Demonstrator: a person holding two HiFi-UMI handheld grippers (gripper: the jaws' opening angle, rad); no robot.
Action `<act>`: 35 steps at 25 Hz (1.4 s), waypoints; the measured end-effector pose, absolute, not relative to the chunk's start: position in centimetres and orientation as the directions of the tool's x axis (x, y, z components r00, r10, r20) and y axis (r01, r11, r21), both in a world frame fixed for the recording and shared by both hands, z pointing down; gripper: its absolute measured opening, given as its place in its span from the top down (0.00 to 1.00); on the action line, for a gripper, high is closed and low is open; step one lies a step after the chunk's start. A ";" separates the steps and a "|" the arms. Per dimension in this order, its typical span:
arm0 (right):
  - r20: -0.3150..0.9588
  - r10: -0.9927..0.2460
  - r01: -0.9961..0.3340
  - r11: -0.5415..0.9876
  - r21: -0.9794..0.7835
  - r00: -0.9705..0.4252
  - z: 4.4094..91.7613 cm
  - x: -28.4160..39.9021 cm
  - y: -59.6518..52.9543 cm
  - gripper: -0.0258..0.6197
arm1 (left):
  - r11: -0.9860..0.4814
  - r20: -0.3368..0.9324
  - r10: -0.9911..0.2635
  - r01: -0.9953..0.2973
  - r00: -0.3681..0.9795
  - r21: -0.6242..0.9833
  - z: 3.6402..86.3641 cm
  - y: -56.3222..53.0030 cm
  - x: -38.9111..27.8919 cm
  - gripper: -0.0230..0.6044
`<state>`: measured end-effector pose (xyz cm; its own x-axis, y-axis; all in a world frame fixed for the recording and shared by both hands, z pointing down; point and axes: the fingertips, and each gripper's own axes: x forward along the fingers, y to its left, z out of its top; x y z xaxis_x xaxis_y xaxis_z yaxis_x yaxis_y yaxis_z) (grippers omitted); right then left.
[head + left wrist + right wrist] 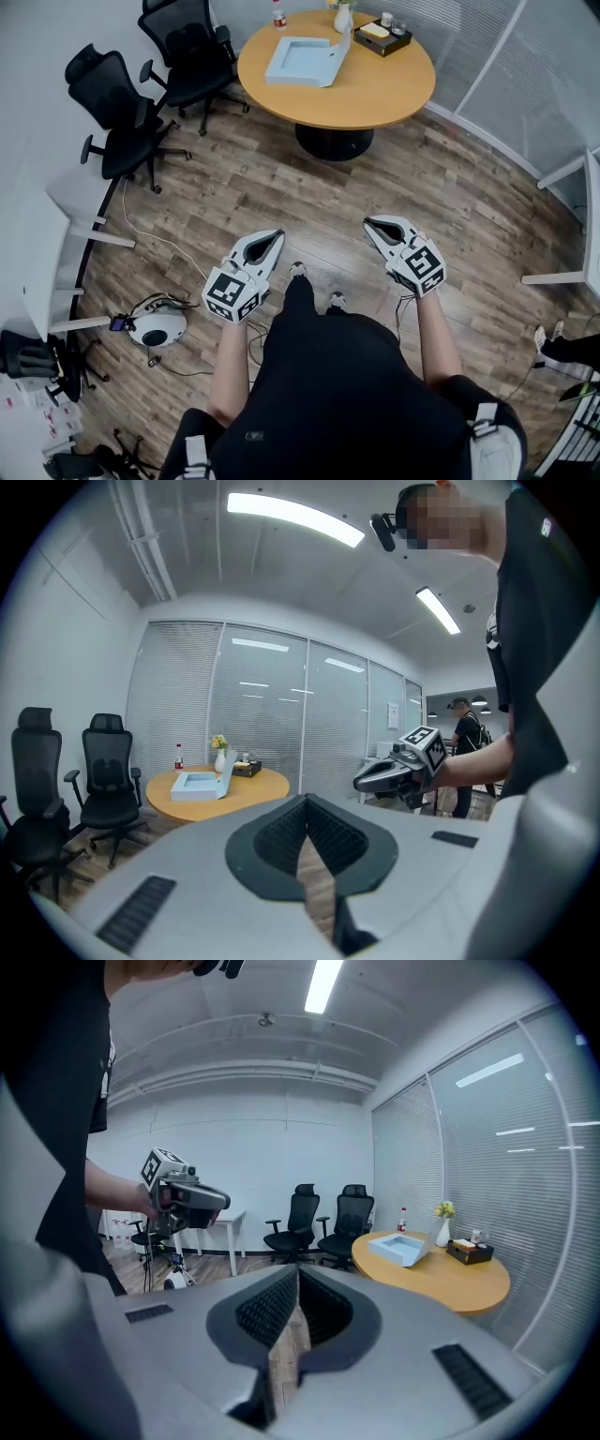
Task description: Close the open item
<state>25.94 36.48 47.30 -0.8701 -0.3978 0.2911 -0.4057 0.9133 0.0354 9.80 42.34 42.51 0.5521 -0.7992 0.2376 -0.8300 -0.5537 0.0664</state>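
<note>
Left fingers: your left gripper (275,236) is clenched, its pads pressed together on nothing.
Right fingers: your right gripper (371,225) is clamped tight too, and empty.
Box: the pale blue box (302,59) lies open on the round table (380,94), well ahead of both sets of fingertips. Neither gripper touches it.
Lid: the lid (341,49) stands upright along the box's edge on the right fingers' side, apparently hinged there.
Handling: it is probably light cardboard. It looks stiff enough to swing as one panel, but easy to dent, and the box may slide on the smooth top.
Where to take hold: you likely need no pinch. Push the lid's outer face near its free top edge with closed fingertips, and steady the box's far wall with your other gripper.
Neighbours: a vase (343,17) and a dark tray (382,38) sit just beyond the lid, so approach with care.
Surface: the tabletop is smooth and wood-coloured, on a dark pedestal.
Room: plank floor (281,183) lies between your fingertips and the table. Black office chairs (122,112) stand ahead and left of the left fingers, and glass walls with blinds lie beyond the table.
</note>
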 end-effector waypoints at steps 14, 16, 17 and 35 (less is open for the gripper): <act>0.316 -0.440 -0.449 0.892 0.048 -0.841 47.6 22.0 32.4 0.95 | -0.573 0.219 -0.787 -0.815 0.577 0.087 42.7 37.0 5.0 0.95; 0.318 -0.446 -0.456 0.889 0.047 -0.837 47.6 21.2 31.5 0.95 | -0.575 0.222 -0.784 -0.813 0.580 0.090 42.8 36.2 4.1 0.96; 0.318 -0.449 -0.459 0.887 0.047 -0.835 47.6 20.9 31.1 0.95 | -0.577 0.223 -0.783 -0.812 0.581 0.092 42.9 35.7 3.7 0.96; 0.318 -0.520 -0.526 0.847 0.073 -0.793 47.1 12.9 23.5 0.95 | -0.617 0.196 -0.756 -0.780 0.625 0.105 42.9 27.4 -5.2 0.96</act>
<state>12.87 23.53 47.06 -0.7929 -0.5198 0.3181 -0.5261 0.8473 0.0731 -5.16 27.39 42.89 0.6248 -0.7558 0.1959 -0.7797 -0.6173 0.1050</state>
